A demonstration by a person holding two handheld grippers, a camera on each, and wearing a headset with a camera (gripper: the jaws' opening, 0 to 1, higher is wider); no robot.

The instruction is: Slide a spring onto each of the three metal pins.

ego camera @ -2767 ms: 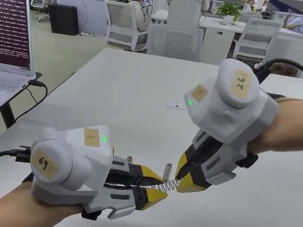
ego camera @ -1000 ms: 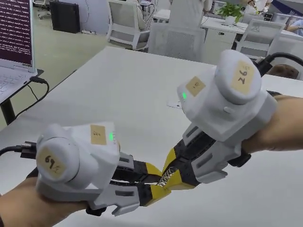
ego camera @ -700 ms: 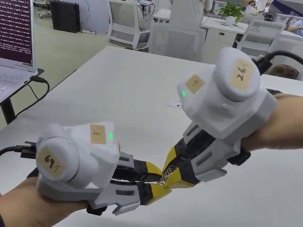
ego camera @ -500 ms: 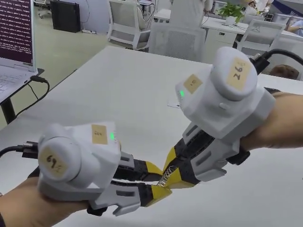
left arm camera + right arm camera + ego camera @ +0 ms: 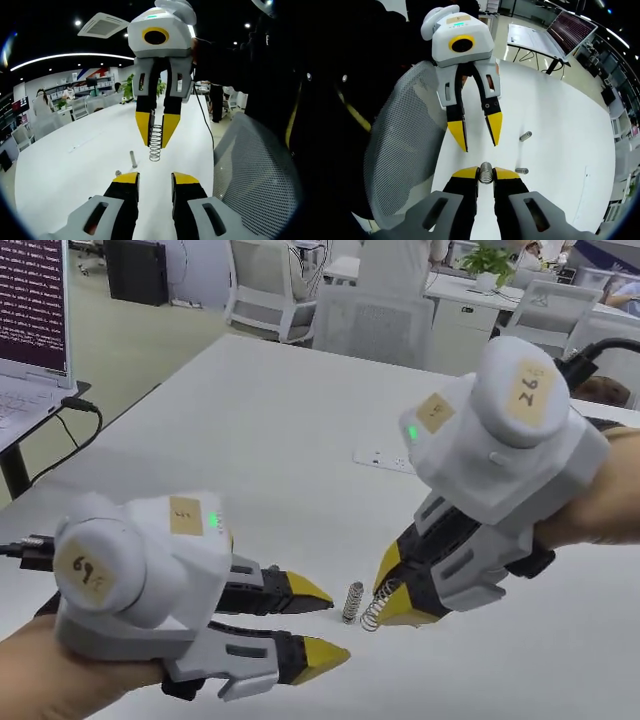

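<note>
- Right claw is pinched on one end of a spring; the spring's free end hangs down close to the white bench
- Left claw is spread wide and holds nothing, tips facing the spring but apart from it
- A metal pin stands upright on the bench, just beside the spring

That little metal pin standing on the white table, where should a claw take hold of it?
Grip the pin low on its shaft, I'd say, with the open left claw closing across its thin sides, coming in level from the side. It stands upright, so a low hold leaves its top free for the spring in the right claw.
</note>
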